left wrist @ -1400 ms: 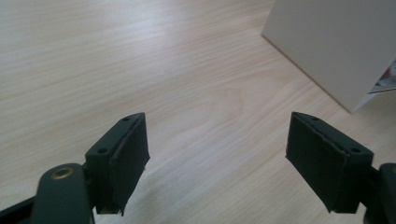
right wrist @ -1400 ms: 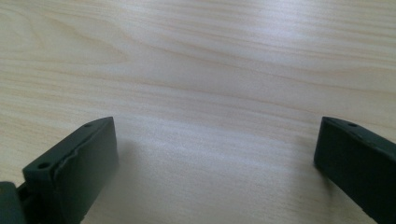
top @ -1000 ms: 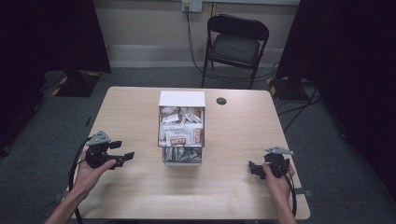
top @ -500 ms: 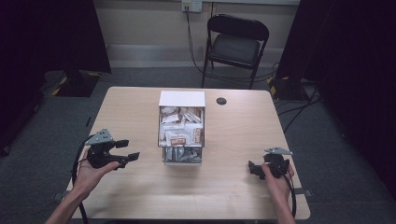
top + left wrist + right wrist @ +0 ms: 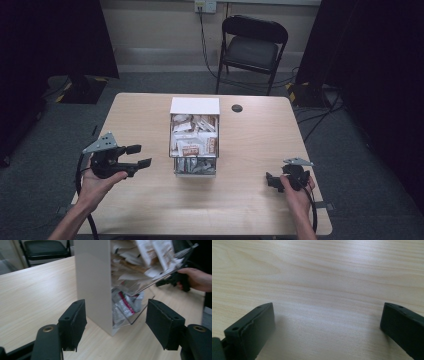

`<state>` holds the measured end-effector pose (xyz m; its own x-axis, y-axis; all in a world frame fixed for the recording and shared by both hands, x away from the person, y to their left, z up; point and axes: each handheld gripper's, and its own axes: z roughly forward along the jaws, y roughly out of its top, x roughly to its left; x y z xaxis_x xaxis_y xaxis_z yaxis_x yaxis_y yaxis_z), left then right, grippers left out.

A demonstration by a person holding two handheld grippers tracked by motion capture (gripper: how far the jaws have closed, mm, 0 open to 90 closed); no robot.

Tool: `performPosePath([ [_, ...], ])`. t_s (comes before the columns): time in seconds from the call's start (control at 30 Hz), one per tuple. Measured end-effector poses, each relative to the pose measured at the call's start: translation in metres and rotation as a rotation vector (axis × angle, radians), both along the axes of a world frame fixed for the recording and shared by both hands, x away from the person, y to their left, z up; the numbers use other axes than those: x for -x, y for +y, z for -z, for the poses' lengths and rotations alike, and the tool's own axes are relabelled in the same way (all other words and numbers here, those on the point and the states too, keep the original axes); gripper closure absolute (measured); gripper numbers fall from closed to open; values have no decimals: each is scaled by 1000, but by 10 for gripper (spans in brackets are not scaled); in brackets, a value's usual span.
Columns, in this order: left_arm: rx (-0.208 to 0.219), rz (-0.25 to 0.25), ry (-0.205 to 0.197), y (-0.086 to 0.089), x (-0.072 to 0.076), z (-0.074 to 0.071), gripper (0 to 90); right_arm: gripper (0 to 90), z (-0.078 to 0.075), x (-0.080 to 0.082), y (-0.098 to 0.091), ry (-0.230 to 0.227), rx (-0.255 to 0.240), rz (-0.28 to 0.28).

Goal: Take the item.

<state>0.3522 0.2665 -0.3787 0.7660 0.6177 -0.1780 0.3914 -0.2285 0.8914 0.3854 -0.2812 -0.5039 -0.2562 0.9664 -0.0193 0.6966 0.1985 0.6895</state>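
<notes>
The left hand-held gripper hangs raised, jaws apart and just been closing with nothing between, aimed at the box. This white-sided, clear-fronted box of crinkly packets stands mid-bench. The right hand-held gripper rests low, jaws apart on bare wood.

packets in box, mid-table

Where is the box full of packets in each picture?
High view: the box stands mid-table, between the two grippers.
Left gripper view: box rises at top centre, just beyond the open jaws.
Right gripper view: bare table ahead of the jaws, no box.
Shared landmark: the black chair behind the table, at top left in the left gripper view.
</notes>
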Motion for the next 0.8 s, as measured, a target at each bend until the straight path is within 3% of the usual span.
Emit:
performPosePath([
  [0.17, 8, 40, -29, -3, 2, -15, 329, 0, 0, 0, 0, 1, 0, -2],
  [0.47, 35, 60, -78, -4, 3, -38, 356, 0, 0, 0, 0, 1, 0, -3],
  [0.8, 47, 118, -105, -24, -5, -58, 384, 0, 0, 0, 0, 1, 0, -4],
])
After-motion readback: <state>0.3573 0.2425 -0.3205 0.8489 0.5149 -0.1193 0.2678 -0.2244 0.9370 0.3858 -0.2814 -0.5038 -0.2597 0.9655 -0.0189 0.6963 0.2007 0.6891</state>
